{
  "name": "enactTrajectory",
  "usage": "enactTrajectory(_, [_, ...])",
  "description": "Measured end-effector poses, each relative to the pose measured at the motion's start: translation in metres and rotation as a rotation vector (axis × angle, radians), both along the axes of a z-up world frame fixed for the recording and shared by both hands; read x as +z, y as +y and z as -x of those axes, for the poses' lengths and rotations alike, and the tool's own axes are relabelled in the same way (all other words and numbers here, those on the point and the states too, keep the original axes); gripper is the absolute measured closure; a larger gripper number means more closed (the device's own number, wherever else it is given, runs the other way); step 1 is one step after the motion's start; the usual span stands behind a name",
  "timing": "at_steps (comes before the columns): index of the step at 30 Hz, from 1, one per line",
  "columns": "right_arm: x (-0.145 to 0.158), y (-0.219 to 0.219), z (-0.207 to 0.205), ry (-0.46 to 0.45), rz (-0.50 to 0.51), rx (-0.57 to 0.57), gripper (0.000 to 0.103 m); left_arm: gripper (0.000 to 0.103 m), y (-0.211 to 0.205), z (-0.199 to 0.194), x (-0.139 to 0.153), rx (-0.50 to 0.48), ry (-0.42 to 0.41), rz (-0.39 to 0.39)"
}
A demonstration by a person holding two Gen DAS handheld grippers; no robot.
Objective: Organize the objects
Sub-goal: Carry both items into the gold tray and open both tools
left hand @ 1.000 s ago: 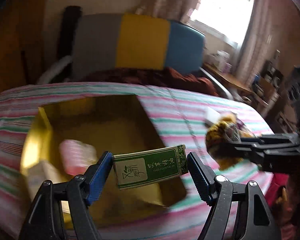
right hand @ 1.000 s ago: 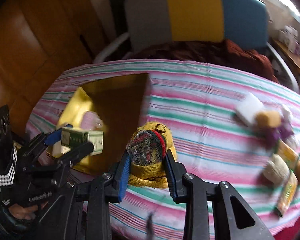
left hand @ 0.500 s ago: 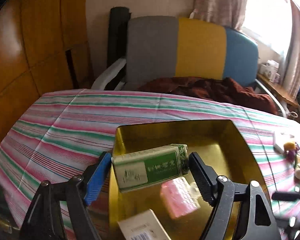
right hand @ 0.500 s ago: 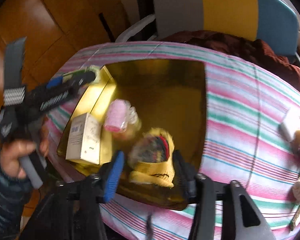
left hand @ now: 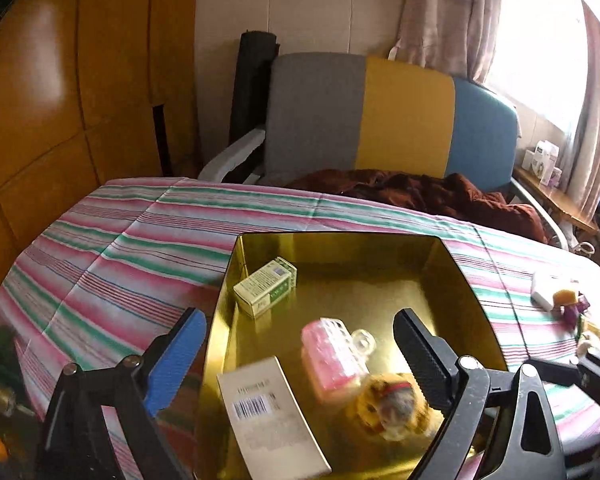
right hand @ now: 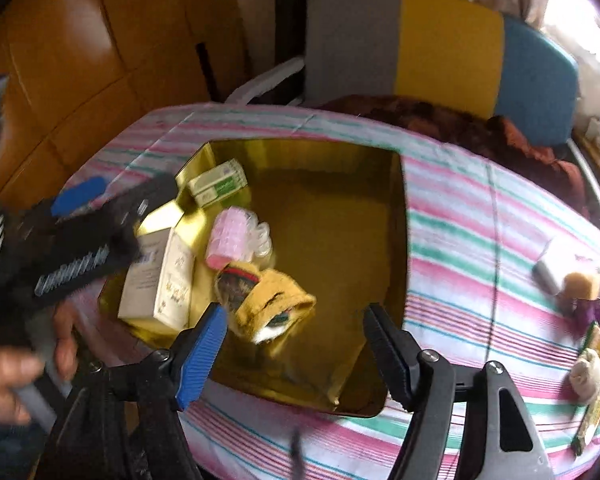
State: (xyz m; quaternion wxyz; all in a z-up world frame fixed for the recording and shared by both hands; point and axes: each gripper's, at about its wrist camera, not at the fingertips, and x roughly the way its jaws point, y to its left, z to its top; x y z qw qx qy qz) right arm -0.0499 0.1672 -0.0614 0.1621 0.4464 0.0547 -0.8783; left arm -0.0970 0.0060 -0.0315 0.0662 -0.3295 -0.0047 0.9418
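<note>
A gold tray (left hand: 342,238) (right hand: 396,216) sits on the striped tablecloth. In it lie a green and white box (left hand: 265,287) (right hand: 217,182), a pink roller (left hand: 332,356) (right hand: 230,237), a large white box (left hand: 270,416) (right hand: 158,280) and a yellow knitted toy (left hand: 392,406) (right hand: 266,298). My left gripper (left hand: 298,354) is open and empty over the tray's near left part. My right gripper (right hand: 296,350) is open and empty above the tray's near edge, the toy just beyond its blue finger.
Several small items lie on the cloth at the right: a white block (right hand: 552,264), a tan sponge (right hand: 584,284), a purple piece (right hand: 594,310) and packets (right hand: 592,396). A grey, yellow and blue chair (left hand: 388,120) stands behind the table. Wooden panels line the left.
My left gripper opened and the green box dropped into the tray's far left corner. My right gripper opened and the yellow toy now lies in the tray.
</note>
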Motion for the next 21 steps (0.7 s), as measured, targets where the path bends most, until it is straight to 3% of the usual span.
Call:
enactTrajectory(9, [0.014,0.006,-0.011,0.118,-0.003,-0.071,0.031,0.006,0.01,-0.033,0.012,-0.009,0.053,0.031])
enactTrajectory(21, [0.014,0.022,-0.016,0.147,0.002,-0.117,0.031,0.004,0.018,-0.056,0.029,-0.006,0.116,0.1])
